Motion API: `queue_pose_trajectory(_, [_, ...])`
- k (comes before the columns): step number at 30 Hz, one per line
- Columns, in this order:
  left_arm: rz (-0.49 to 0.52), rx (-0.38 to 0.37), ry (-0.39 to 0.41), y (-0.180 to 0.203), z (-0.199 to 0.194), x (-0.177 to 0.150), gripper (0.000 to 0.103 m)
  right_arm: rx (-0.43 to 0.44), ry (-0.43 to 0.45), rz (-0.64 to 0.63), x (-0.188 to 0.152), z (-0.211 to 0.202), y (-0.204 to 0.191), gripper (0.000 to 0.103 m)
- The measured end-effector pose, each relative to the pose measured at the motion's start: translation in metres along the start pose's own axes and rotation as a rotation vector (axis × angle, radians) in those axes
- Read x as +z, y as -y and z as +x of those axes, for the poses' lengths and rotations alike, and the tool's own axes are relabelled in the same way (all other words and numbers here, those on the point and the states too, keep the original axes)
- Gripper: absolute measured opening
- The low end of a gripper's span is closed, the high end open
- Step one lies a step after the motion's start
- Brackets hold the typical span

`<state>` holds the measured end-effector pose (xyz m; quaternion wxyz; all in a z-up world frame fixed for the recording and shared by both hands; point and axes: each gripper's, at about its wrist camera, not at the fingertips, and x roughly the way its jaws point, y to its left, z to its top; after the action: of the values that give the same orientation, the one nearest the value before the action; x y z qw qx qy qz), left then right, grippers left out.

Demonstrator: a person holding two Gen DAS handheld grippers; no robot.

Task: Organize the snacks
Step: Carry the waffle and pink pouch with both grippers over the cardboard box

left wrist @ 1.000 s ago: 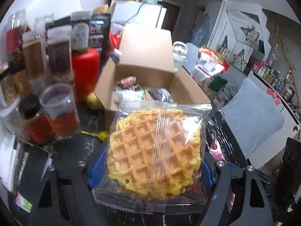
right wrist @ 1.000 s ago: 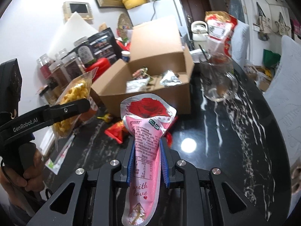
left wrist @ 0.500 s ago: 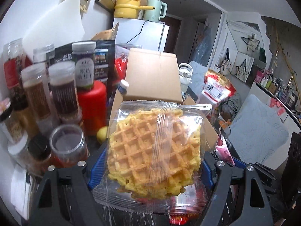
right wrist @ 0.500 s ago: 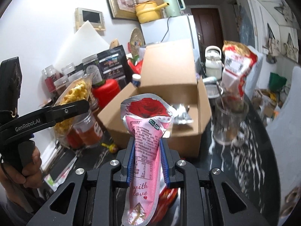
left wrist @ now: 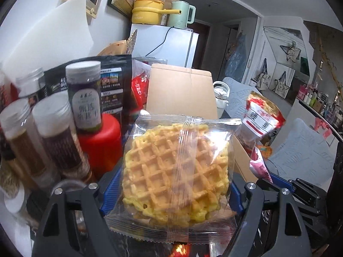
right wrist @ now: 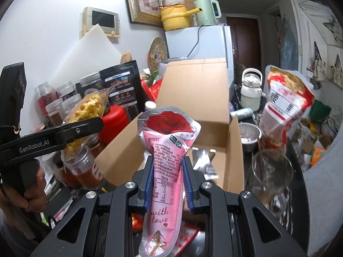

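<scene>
The left tool (left wrist: 171, 190) is clenched on a clear-wrapped waffle packet (left wrist: 175, 171), held up at 12 o'clock before the open cardboard box (right wrist: 193, 115). The right tool (right wrist: 168, 184) grips a pink rose-printed pouch (right wrist: 166, 167) upright, the box just beyond it at 12 o'clock. Spice jars (left wrist: 53, 137) stand at 9 o'clock.

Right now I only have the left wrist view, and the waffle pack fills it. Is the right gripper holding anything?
Observer: Yes. The right gripper is shut on a pink rose pouch, held upright.
Operator: Is the cardboard box open?
Observer: Yes. The right wrist view looks into the cardboard box; a silver wrapper lies inside.
Operator: What stands right of the box?
Observer: A clear glass pitcher, with a red and white bag above it.
</scene>
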<state>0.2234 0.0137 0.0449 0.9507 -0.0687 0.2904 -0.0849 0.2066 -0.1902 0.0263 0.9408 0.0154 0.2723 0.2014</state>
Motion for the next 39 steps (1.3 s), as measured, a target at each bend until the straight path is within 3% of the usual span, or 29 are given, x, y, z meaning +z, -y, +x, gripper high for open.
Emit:
queue_pose_trajectory(13, [0.052,0.065,0.002,0.000,0.057,0.043,0.081,-0.009,-0.027,0.001,0.053,0.059,0.025,0.025])
queue_pose_trajectory(24, [0.087,0.113,-0.147,0.001,0.117,0.033,0.081,-0.029,-0.149,0.029,0.053,0.112,0.031,0.025])
queue_pose_trajectory(39, [0.117,0.134,-0.362,0.011,0.156,0.011,0.081,-0.062,-0.281,0.059,0.027,0.138,0.043,0.027])
